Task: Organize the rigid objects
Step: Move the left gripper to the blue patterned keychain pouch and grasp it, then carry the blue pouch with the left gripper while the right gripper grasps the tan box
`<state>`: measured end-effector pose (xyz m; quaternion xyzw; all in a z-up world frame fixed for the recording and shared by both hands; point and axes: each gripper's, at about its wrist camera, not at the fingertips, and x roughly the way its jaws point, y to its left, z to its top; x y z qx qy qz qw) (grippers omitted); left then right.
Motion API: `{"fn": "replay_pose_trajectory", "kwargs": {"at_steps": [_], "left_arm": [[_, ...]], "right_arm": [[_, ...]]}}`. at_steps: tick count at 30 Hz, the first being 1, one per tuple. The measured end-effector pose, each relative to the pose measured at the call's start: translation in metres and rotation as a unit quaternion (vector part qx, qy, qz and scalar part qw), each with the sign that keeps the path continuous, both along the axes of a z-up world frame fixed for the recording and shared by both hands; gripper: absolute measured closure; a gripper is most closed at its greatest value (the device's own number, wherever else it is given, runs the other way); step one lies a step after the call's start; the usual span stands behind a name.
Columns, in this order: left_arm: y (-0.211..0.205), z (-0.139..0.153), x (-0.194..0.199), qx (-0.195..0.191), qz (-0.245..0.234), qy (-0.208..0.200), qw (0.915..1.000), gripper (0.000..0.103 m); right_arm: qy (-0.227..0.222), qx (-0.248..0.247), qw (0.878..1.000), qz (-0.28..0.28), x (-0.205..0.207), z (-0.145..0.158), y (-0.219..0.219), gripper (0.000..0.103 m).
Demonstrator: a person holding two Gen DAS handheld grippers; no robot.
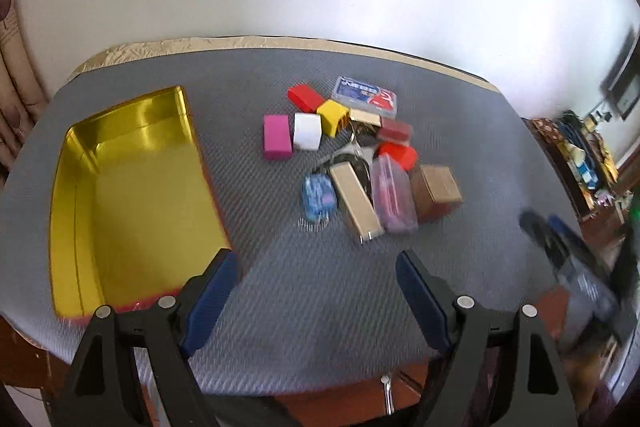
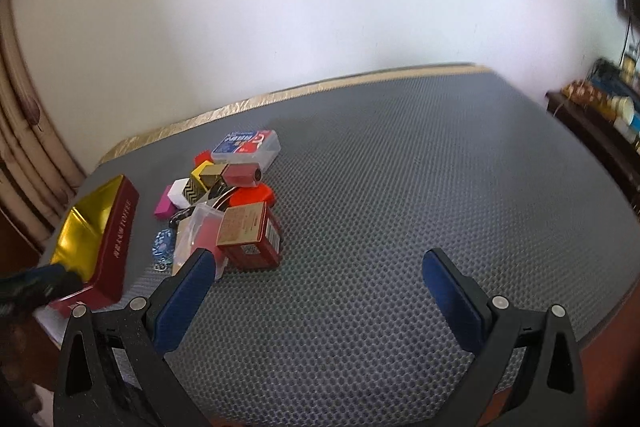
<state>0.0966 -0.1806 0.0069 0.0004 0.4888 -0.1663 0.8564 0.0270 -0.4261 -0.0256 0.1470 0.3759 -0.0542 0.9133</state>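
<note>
Nearest my left camera, the left gripper [image 1: 316,267] hangs over the grey mat [image 1: 320,287] with its jaws spread wide and nothing between them. At ten o'clock from it lies the gold-lined tin [image 1: 132,195], open side up, its near corner just beside my left blue pad. At twelve o'clock sits the cluster of small things: a pink block [image 1: 277,136] and a white block [image 1: 307,131] side by side, a yellow box [image 1: 333,115], a red block [image 1: 305,96], a clear card case [image 1: 366,95] at the far end, a blue patterned piece [image 1: 318,195], a long gold box [image 1: 356,203], a clear pink case [image 1: 393,195] and a brown carton [image 1: 436,191].

My right gripper [image 2: 320,267] also has its jaws wide apart and empty above the bench mat, the carton [image 2: 250,239] at eleven o'clock, just beside its left pad.
</note>
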Motion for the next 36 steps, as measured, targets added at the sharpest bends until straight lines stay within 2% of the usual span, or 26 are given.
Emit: {"fn": "replay_pose_trajectory", "kwargs": {"at_steps": [5, 10, 12, 14, 16, 17, 27, 31, 33, 36], "left_arm": [[-0.023, -0.016, 0.035, 0.024, -0.012, 0.021, 0.9994, 0.019], [-0.025, -0.032, 0.071, -0.003, -0.001, 0.068, 0.9977, 0.021], [-0.026, -0.039, 0.085, 0.0, 0.003, 0.091, 0.9958, 0.03], [-0.027, -0.046, 0.092, 0.003, 0.003, 0.111, 0.9938, 0.048], [-0.026, -0.056, 0.096, 0.008, 0.002, 0.133, 0.9911, 0.056], [-0.025, -0.061, 0.097, 0.016, 0.004, 0.14, 0.9901, 0.056], [-0.031, -0.076, 0.104, 0.029, -0.01, 0.156, 0.9872, 0.055], [-0.033, -0.078, 0.109, 0.046, -0.005, 0.146, 0.9882, 0.055], [-0.028, -0.084, 0.114, 0.058, 0.005, 0.146, 0.9876, 0.072], [-0.022, -0.085, 0.113, 0.062, 0.003, 0.131, 0.9894, 0.072]], "right_arm": [[0.0, 0.029, 1.0, 0.001, 0.001, 0.002, -0.004, 0.0], [0.002, 0.045, 0.999, -0.003, 0.0, 0.003, -0.009, 0.0], [0.009, 0.052, 0.999, -0.003, 0.002, 0.0, -0.01, 0.0], [0.013, 0.058, 0.998, -0.005, 0.004, -0.002, -0.012, 0.0], [0.014, 0.062, 0.998, -0.011, 0.004, -0.004, -0.015, 0.0], [0.015, 0.065, 0.998, -0.013, 0.004, -0.005, -0.017, 0.0], [0.028, 0.068, 0.997, -0.006, 0.012, -0.012, -0.016, 0.0], [0.028, 0.07, 0.997, -0.006, 0.012, -0.015, -0.016, 0.0], [0.03, 0.072, 0.997, -0.006, 0.012, -0.016, -0.017, 0.0], [0.033, 0.075, 0.997, -0.004, 0.012, -0.018, -0.018, 0.0]]}}
